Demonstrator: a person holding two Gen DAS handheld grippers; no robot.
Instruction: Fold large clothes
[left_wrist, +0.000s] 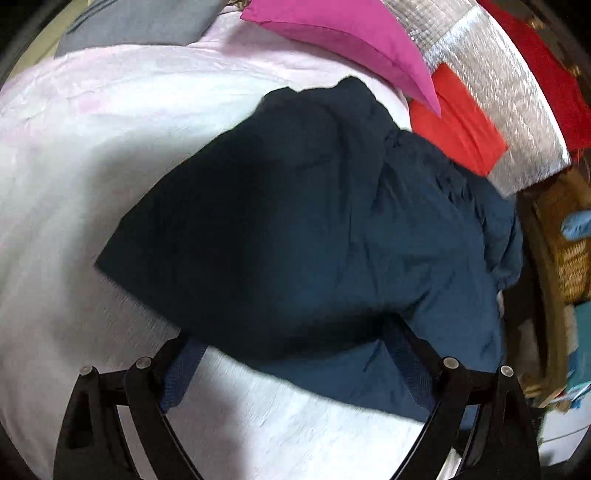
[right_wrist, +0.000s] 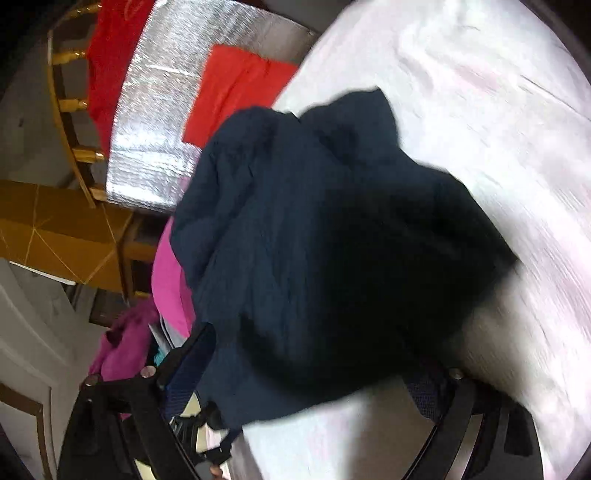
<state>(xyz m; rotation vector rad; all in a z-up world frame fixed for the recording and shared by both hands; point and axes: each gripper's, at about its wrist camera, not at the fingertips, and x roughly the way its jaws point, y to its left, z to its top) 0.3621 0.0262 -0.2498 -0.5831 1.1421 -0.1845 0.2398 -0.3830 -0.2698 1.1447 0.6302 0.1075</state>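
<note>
A large dark blue jacket (left_wrist: 314, 229) lies crumpled on the pale pink-white bed sheet (left_wrist: 92, 166). In the left wrist view my left gripper (left_wrist: 295, 354) stands wide open at the jacket's near edge, and the cloth drapes over both fingertips. The right wrist view shows the same jacket (right_wrist: 332, 240) from its other side, bunched near the bed's edge on the sheet (right_wrist: 480, 92). My right gripper (right_wrist: 314, 373) is open wide, with the jacket's hem lying loosely between and over its fingers. Neither gripper's pads press on the cloth.
A pink cloth (left_wrist: 343, 33), a red cloth (left_wrist: 458, 122) and a silver foil mat (left_wrist: 498, 92) lie beyond the jacket. A wicker basket (left_wrist: 569, 251) and a blue-gloved hand (left_wrist: 576, 225) are at the right. A wooden chair (right_wrist: 66, 103) and a magenta garment (right_wrist: 125, 339) are beside the bed.
</note>
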